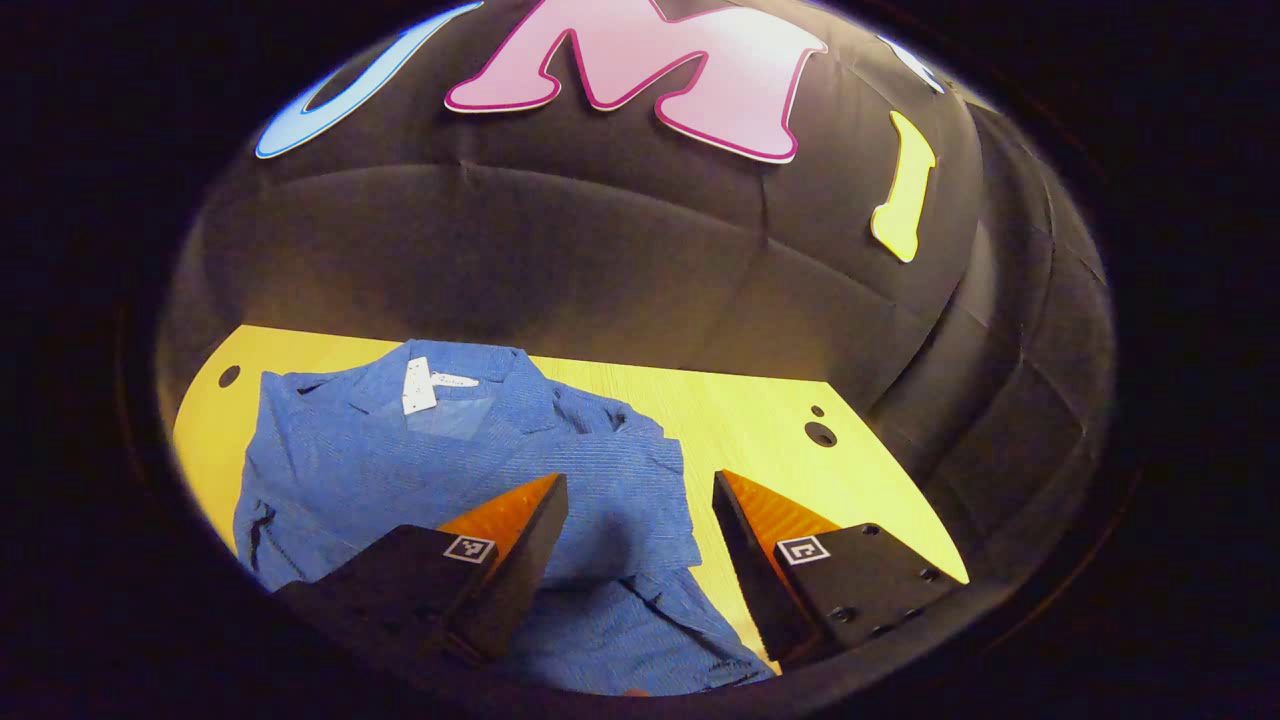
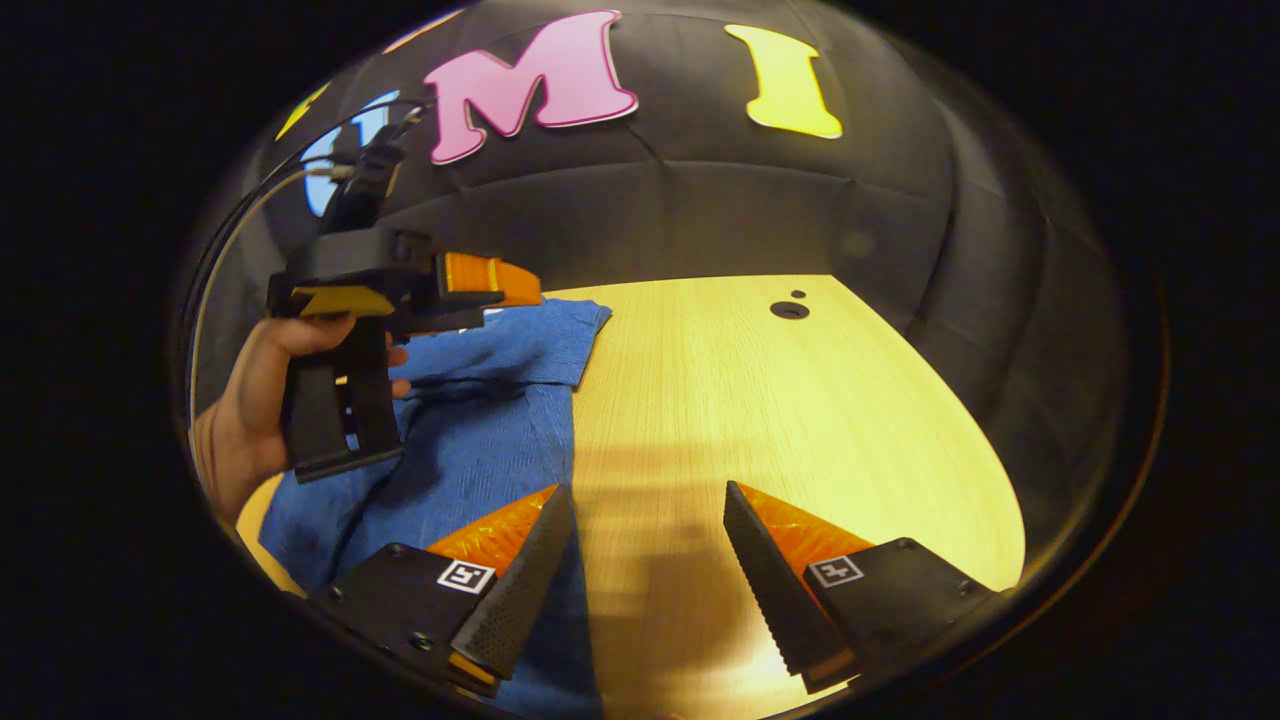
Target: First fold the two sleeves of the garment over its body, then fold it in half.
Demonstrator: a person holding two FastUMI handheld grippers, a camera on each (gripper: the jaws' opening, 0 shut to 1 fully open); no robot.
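Note:
A blue short-sleeved shirt [image 1: 440,460] lies on the wooden table [image 1: 760,420], collar and white label toward the far wall, its right sleeve folded in over the body. My left gripper [image 1: 640,490] hovers open above the shirt's right half, nothing between its fingers. In the right gripper view the same shirt [image 2: 480,430] covers the table's left part. My right gripper [image 2: 648,500] stands open over the shirt's right edge and the bare table [image 2: 800,420]. Farther left, a hand [image 2: 245,400] holds the left gripper [image 2: 490,280] above the shirt.
The black cloth wall [image 1: 600,240] closes the table's far side. A round hole [image 1: 820,434] sits near the table's far right corner, and another hole [image 1: 229,376] at the far left. Bare wood stretches to the right of the shirt.

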